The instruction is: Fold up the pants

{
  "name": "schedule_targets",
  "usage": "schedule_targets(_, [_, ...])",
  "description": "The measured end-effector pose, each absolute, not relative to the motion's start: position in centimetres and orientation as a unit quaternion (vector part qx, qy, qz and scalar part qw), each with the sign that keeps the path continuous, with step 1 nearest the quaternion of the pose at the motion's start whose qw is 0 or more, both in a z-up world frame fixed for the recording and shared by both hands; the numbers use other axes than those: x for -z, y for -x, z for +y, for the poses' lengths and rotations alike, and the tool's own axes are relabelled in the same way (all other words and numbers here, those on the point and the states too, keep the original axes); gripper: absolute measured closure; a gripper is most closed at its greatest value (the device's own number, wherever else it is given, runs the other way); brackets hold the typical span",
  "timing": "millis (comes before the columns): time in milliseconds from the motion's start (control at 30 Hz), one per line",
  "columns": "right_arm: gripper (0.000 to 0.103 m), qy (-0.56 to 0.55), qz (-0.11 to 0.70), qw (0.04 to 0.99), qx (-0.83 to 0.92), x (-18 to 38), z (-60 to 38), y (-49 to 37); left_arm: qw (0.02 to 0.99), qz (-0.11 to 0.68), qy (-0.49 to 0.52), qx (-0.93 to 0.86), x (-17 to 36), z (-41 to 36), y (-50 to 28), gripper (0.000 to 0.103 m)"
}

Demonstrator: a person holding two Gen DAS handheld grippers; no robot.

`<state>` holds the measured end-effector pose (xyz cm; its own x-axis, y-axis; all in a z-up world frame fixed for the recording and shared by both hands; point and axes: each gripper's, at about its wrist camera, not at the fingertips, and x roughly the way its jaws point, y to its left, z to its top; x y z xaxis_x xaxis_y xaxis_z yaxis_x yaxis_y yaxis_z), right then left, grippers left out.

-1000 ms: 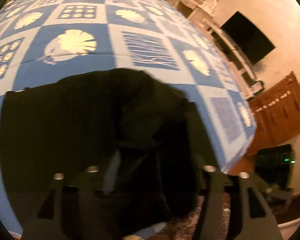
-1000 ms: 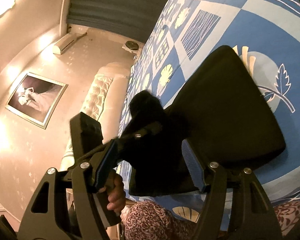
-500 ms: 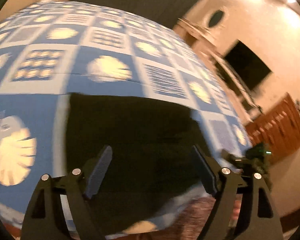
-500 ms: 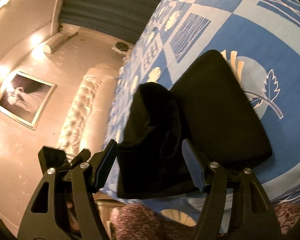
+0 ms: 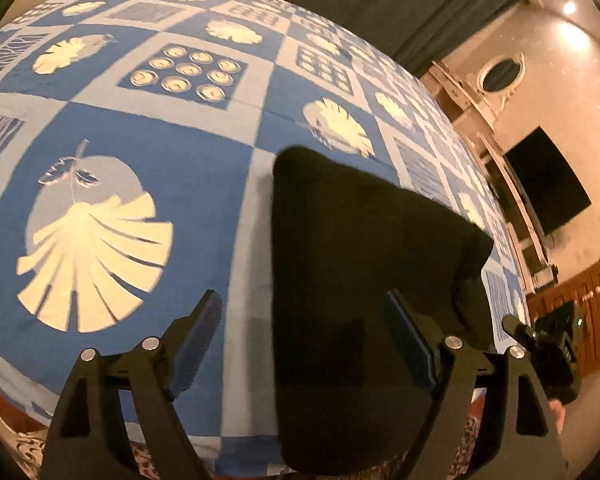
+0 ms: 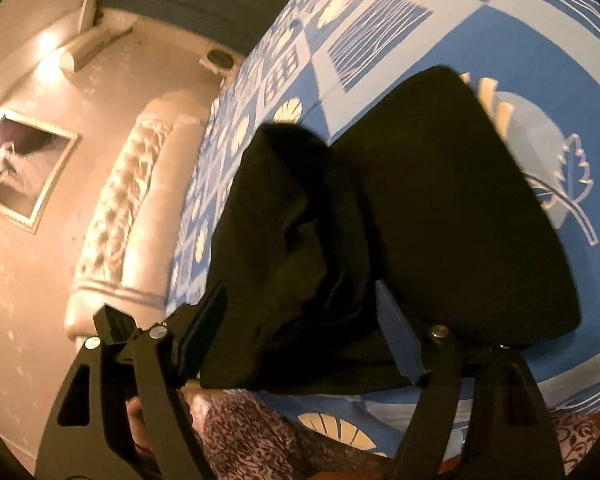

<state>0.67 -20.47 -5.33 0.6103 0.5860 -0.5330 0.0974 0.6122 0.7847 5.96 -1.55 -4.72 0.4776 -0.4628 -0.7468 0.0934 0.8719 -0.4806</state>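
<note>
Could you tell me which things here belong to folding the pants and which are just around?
Job:
- pants, black, on the bedspread
- left gripper, open
- right gripper, jaws just opening, pants between them

Around:
- TV
- headboard
- framed picture
- cabinet

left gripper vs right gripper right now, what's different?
Left gripper: jaws open, straddling the left edge of the folded black pants, half over bare blue bedsheet. Its jaws opened a moment back.

Right gripper: open jaws frame the bunched, raised end of the pants, and they have just been opening wider.

Shared: both open, neither pad pressing on cloth, both at the bed's near edge.
</note>
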Motion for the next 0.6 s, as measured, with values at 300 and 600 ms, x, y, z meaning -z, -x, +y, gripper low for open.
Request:
schedule_targets(300, [0.087, -0.315, 0.470, 0.809, -0.157, 5.0, -18.1, -2.7, 0.828, 0.502, 0.187, 0.168, 6.1, -1.8, -5.8, 0.022])
schedule_targets(600, [0.089, -0.304, 0.445, 0.828, -0.158, 1.5, -20.5, -0.6, 0.822, 0.501, 0.198, 0.185, 6.0, -2.1, -5.6, 0.022])
